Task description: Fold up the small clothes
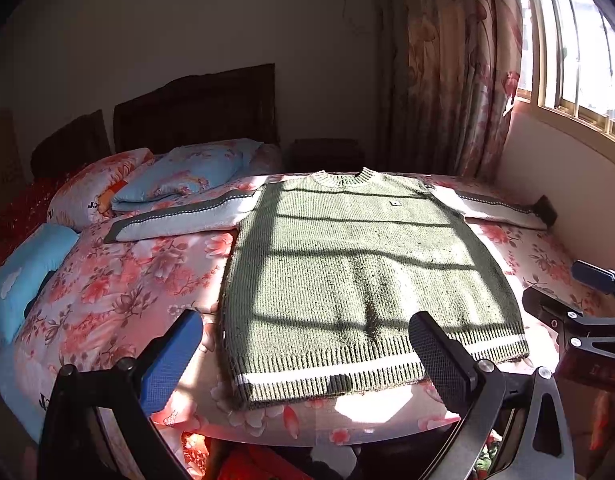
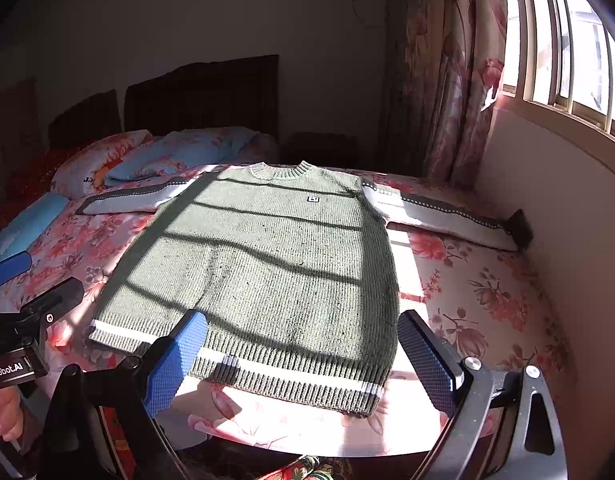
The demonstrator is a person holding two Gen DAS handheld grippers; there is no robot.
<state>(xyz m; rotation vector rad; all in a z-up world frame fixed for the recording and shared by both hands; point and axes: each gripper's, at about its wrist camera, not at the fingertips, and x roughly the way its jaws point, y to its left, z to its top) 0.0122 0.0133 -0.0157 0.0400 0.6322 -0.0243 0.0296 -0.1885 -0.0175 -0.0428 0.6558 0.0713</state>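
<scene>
Left wrist view shows the left tool (image 1: 307,364) with its two fingers spread wide and nothing between them, hanging above the near edge of the bed (image 1: 119,292). Its blue pad (image 1: 169,360) sits over the floral bedspread just outside the sweater's left side, while the black pad (image 1: 437,356) overlaps the striped hem (image 1: 331,376) in the picture; whether it touches the knit cannot be told. The right tool (image 2: 303,362) is likewise open and empty, its blue pad (image 2: 175,364) over the hem and its black one (image 2: 425,360) just beyond the garment's right edge.

Ahead of both tools lies the green knit sweater (image 2: 267,264), spread flat and face up on the bed, hem toward the tools and collar (image 2: 281,170) toward the far side. Its long axis runs straight away from the tools, and the two pale sleeves stretch out sideways, roughly square to that axis. The left sleeve (image 1: 183,216) reaches toward the pillows (image 1: 179,176); the right sleeve (image 2: 443,216) runs to the wall under the window (image 2: 567,60), its cuff touching or nearly touching the wall.

No fold has been made yet, judging by how flat everything lies. Each tool stands nearest its own bottom corner of the hem, with the sleeves well apart from both, at the far end. A sleeve fold would call for a long forward reach, the left tool being the nearer one for the left sleeve and the right for the right. Bars of sun and shadow across the knit may make its edges harder to judge.
</scene>
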